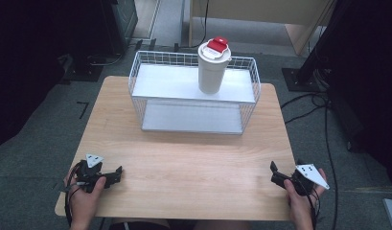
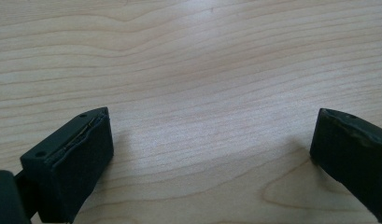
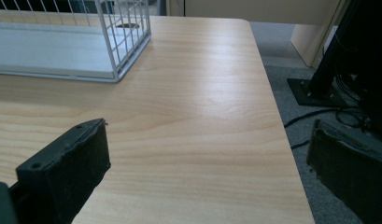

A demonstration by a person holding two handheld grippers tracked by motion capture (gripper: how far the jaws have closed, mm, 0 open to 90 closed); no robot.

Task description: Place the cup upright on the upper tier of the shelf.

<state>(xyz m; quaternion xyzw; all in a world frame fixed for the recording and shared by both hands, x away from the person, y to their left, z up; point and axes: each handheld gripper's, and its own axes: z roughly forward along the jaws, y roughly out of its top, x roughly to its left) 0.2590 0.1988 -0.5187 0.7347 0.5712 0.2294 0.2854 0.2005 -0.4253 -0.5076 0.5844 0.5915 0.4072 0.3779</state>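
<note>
A white tumbler with a red lid stands upright on the top shelf of a white wire rack at the back of the wooden table. My left gripper rests near the front left corner, held in a hand, jaws open and empty. Its own view has the left gripper spread wide over bare wood. My right gripper sits near the front right edge, also open and empty. In its own view the right gripper faces the rack's right corner, well short of it.
The rack's lower shelf holds nothing. The table's right edge drops to grey carpet. On the floor at the right lie black cables and a dark stand base. Light wooden furniture stands behind the table.
</note>
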